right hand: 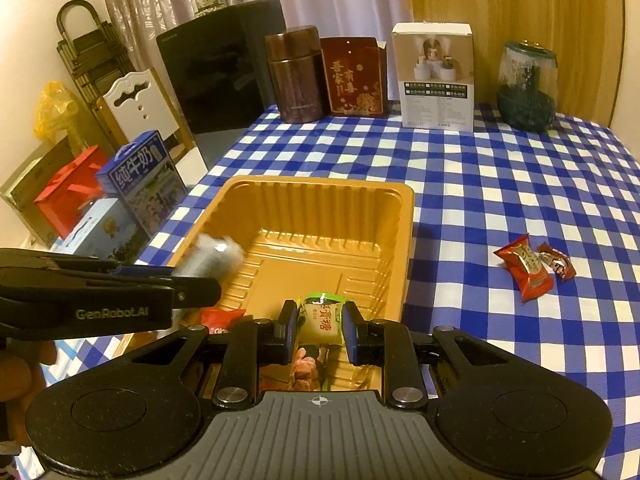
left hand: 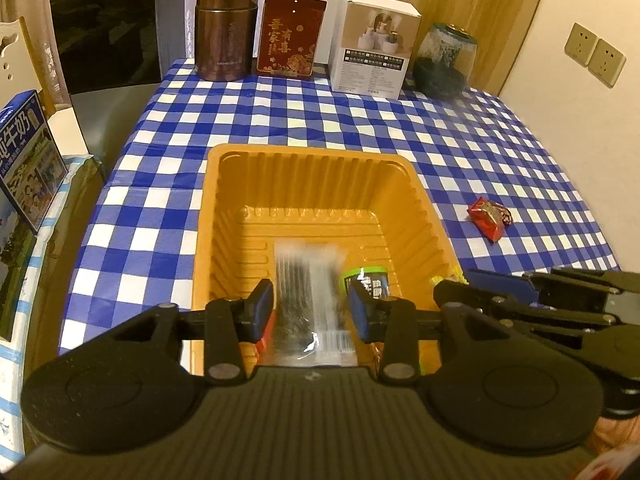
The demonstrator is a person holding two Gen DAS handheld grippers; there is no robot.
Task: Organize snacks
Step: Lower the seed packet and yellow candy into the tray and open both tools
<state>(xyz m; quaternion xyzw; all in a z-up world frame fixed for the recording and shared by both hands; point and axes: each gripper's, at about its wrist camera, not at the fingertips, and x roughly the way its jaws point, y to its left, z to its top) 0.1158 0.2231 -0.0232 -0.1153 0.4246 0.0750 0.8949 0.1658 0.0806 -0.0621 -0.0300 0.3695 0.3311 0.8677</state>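
An orange plastic tray (left hand: 224,208) (right hand: 404,240) sits on the blue checked tablecloth. My left gripper (left hand: 310,304) hangs over the tray's near end with a clear, blurred snack packet (left hand: 308,296) between its blue pads; the pads stand apart from it. The same packet shows blurred in the right wrist view (right hand: 212,260). My right gripper (right hand: 320,326) is shut on a yellow-green candy (right hand: 320,320) over the tray's near edge. A red snack (right hand: 222,318) lies in the tray. Two red wrapped candies (right hand: 528,266) (left hand: 490,216) lie on the cloth to the right.
At the table's back stand a brown canister (left hand: 226,28), a red box (left hand: 290,36), a white box (left hand: 374,40) and a dark glass jar (left hand: 444,60). A blue milk carton (right hand: 142,180) and other boxes sit off the left edge.
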